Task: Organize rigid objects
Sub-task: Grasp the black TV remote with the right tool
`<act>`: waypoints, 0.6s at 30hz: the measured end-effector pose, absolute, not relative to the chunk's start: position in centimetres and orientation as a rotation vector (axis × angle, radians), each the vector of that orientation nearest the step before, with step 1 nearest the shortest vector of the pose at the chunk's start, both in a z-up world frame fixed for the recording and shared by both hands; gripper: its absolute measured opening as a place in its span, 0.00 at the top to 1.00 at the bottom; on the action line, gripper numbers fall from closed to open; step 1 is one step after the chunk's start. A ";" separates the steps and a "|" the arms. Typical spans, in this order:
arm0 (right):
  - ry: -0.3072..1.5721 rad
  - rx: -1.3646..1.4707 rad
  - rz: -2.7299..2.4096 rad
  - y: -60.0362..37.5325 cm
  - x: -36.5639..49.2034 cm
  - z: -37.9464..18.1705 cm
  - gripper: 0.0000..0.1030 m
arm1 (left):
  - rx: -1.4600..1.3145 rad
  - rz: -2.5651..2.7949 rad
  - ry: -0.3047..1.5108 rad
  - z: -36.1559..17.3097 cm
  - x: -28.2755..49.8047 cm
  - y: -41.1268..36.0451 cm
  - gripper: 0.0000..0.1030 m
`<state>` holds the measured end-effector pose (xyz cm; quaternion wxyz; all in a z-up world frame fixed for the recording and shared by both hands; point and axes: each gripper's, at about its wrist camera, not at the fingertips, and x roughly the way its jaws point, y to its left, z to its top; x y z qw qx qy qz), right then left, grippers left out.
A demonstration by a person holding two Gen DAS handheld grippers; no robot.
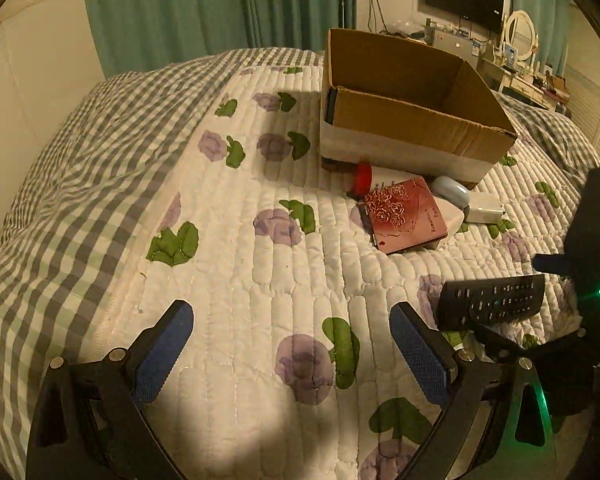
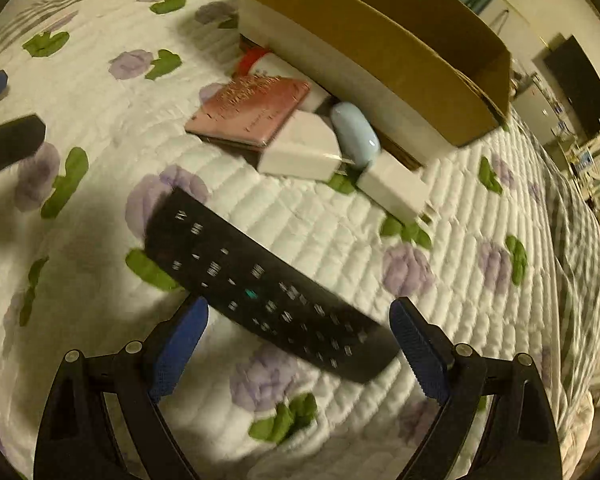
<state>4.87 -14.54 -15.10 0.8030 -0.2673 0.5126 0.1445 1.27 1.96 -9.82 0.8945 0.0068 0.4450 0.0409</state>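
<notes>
The black remote control lies nearest, flat on the quilted bedspread and slantwise between the wide-spread jaws of the right gripper, whose blue ribbed pads have not closed on it. It is a long, hard plastic slab studded with small buttons. Farther off, against the near wall of the open cardboard box, the remaining items huddle: a pink booklet with gold roses, a red-capped white bottle partly under it, a smooth pale-blue oval case, and two white blocky chargers with prongs. The box looks empty as far as its interior shows, so the sorting seems barely begun; every rigid piece appears left to move. The left gripper hovers over bare quilt on the side of the remote away from the box, jaws wide and holding nothing. The quilt is soft, stitched in ridges, printed with purple flowers.
</notes>
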 end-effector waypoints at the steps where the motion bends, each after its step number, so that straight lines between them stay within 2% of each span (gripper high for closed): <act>1: 1.105 -0.586 0.323 -14.1 5.2 -15.4 0.10 | 0.015 0.084 0.927 -9.9 1.3 2.0 0.03; 3: 1.115 -0.618 0.337 -13.4 5.7 -16.2 0.10 | 0.022 0.083 0.931 -9.9 1.4 1.9 0.03; 4: 1.123 -0.609 0.344 -13.3 6.0 -16.3 0.14 | 0.025 0.083 0.931 -9.9 1.4 1.8 0.03; 6: 1.140 -0.547 0.363 -13.7 6.6 -16.0 0.26 | 0.027 0.084 0.931 -9.9 1.4 1.9 0.03; 8: 1.146 -0.477 0.371 -14.6 7.1 -15.4 0.43 | 0.027 0.083 0.934 -9.9 1.6 1.9 0.03; 13: 1.093 -0.346 0.350 -16.7 7.8 -13.3 0.63 | 0.031 0.079 0.944 -10.0 2.3 1.5 0.03; 15: 1.072 -0.289 0.342 -17.7 8.2 -12.3 0.77 | 0.033 0.075 0.946 -10.0 2.6 1.1 0.03; 16: 1.061 -0.255 0.337 -18.3 8.4 -11.8 0.80 | 0.036 0.072 0.949 -10.1 2.9 0.9 0.03; 18: 1.053 -0.190 0.328 -19.4 8.8 -11.0 0.81 | 0.037 0.066 0.948 -10.1 3.4 0.5 0.03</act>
